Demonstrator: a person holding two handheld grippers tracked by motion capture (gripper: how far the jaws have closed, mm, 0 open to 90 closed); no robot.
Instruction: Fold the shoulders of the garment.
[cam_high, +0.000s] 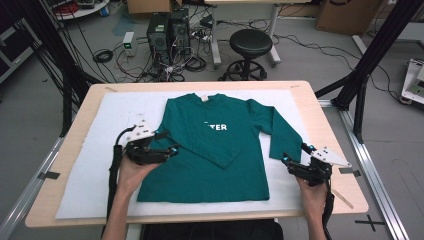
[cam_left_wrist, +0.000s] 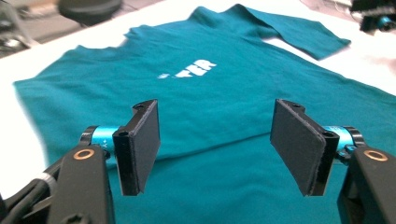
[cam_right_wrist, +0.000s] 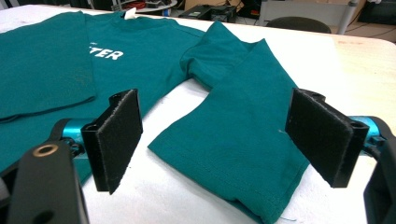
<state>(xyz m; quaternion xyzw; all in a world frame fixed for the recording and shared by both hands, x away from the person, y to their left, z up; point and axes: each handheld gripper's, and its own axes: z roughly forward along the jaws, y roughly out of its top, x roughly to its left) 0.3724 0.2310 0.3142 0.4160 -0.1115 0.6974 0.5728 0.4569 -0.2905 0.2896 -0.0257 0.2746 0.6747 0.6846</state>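
A teal long-sleeved shirt (cam_high: 200, 175) with white lettering lies flat, front up, on a white mat (cam_high: 95, 165). One sleeve (cam_high: 212, 147) is folded across the chest and covers part of the lettering. The other sleeve (cam_high: 281, 134) runs down and out to the right, its cuff near my right gripper (cam_high: 295, 154). My left gripper (cam_high: 168, 142) hovers over the shirt's left side, open, with nothing between its pads (cam_left_wrist: 140, 144). The right gripper (cam_right_wrist: 224, 135) stands open just short of the sleeve cuff (cam_right_wrist: 243, 140), with nothing held.
The mat covers most of a light wooden table (cam_high: 75, 130). Beyond the far edge stand a black stool (cam_high: 250, 45) and computer towers (cam_high: 167, 30) among floor cables. A black frame post (cam_high: 372, 60) rises at the right.
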